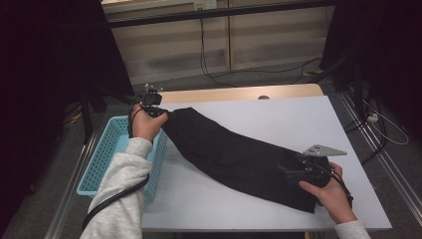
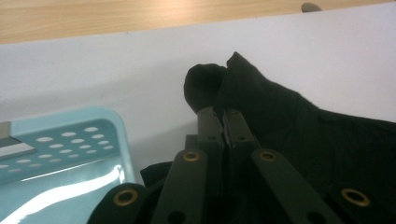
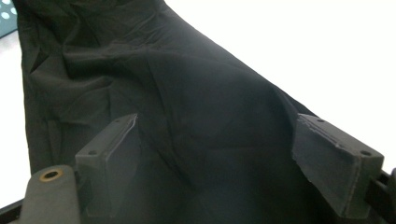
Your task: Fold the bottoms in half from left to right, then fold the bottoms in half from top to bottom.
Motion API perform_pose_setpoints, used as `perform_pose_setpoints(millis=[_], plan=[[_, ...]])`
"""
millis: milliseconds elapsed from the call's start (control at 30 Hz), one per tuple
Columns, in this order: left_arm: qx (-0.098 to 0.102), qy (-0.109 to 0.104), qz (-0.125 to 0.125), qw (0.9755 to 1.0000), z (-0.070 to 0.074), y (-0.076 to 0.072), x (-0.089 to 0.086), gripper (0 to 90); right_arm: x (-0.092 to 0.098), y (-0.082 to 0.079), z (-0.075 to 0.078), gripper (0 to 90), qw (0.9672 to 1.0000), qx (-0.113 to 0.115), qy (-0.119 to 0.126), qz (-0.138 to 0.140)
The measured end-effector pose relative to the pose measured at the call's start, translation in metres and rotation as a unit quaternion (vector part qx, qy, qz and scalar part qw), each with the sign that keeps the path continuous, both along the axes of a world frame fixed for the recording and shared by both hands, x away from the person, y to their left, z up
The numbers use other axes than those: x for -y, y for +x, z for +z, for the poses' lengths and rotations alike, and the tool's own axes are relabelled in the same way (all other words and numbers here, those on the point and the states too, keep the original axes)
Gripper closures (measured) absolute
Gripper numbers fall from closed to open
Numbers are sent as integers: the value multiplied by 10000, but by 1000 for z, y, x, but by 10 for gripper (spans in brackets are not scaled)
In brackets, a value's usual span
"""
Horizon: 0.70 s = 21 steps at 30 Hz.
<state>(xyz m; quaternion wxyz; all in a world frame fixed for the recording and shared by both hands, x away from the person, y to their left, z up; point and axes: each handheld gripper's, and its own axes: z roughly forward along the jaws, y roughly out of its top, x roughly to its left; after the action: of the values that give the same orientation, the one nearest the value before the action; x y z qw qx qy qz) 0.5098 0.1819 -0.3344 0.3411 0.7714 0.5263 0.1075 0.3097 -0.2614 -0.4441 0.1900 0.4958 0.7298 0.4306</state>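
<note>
Your white desk [image 1: 278, 119] carries a black garment [image 1: 234, 154]. Your left hand-held gripper [image 1: 160, 112] is clamped on its corner. Your right hand-held gripper [image 1: 291, 172] stands apart over the cloth.

Left gripper [image 1: 158, 113] clamped; right gripper [image 1: 291, 172] wide.

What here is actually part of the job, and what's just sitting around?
Part of the job:
- black garment, stretched across the white table
- left gripper, shut on the garment's corner
- right gripper, jaws wide apart over the other end

Just lying about:
- blue basket at the table's left edge
- cables on the floor behind the table
</note>
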Motion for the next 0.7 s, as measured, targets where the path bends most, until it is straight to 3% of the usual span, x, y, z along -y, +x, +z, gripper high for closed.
perform_pose_setpoints(millis=[433, 700], plan=[[40, -114, -92, 9999, 9, 0, 4, 877, -3, 3, 0, 158, 10000, 4, -10, 49], [21, -279, -264, 9993, 14, -13, 13, 877, -4, 1, 2, 157, 10000, 21, -13, 59]])
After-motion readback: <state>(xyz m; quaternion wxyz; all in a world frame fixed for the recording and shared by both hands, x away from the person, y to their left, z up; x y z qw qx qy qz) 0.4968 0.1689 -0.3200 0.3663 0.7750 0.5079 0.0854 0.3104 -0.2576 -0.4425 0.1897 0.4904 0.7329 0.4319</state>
